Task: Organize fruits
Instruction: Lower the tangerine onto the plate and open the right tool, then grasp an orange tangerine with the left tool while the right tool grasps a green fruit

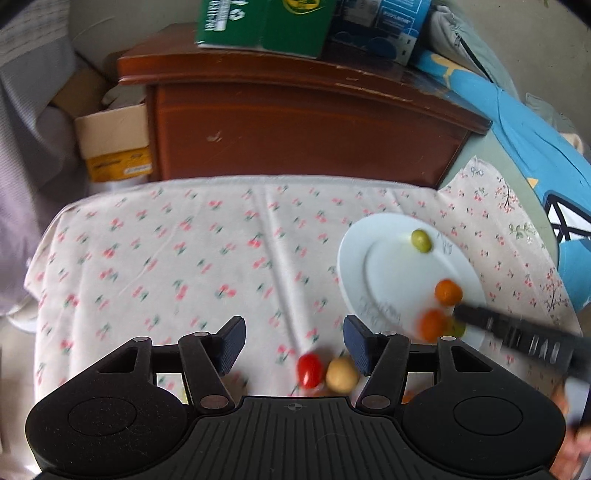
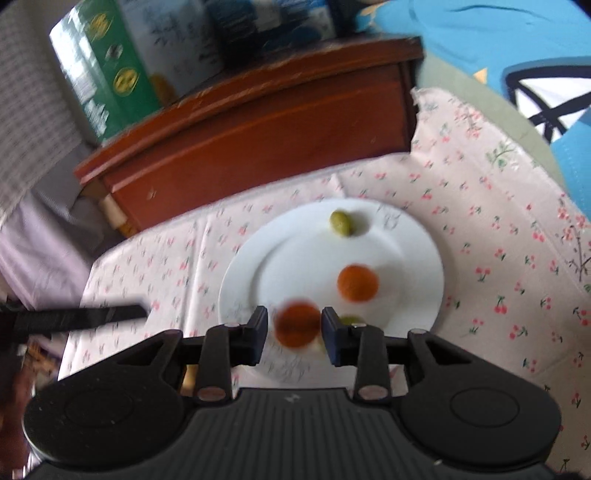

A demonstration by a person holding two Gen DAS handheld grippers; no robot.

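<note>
A white plate (image 2: 413, 258) on the cherry-print cloth holds a green fruit (image 2: 341, 222), an orange fruit (image 2: 357, 283) and a second green one (image 2: 350, 319) near its front rim. My right gripper (image 2: 294, 328) is over the plate's near edge, its jaws on either side of another orange fruit (image 2: 298, 325); the blur hides whether they press it. In the left wrist view the plate (image 1: 373, 254) is at right. My left gripper (image 1: 293, 339) is open above the cloth, over a red tomato (image 1: 309, 370) and a pale yellow fruit (image 1: 341, 373).
A brown wooden cabinet (image 1: 295, 125) stands behind the table with green and blue boxes (image 1: 258, 22) on top. A cardboard box (image 1: 112, 142) sits at the left. A blue cushion (image 1: 535, 147) lies at the right.
</note>
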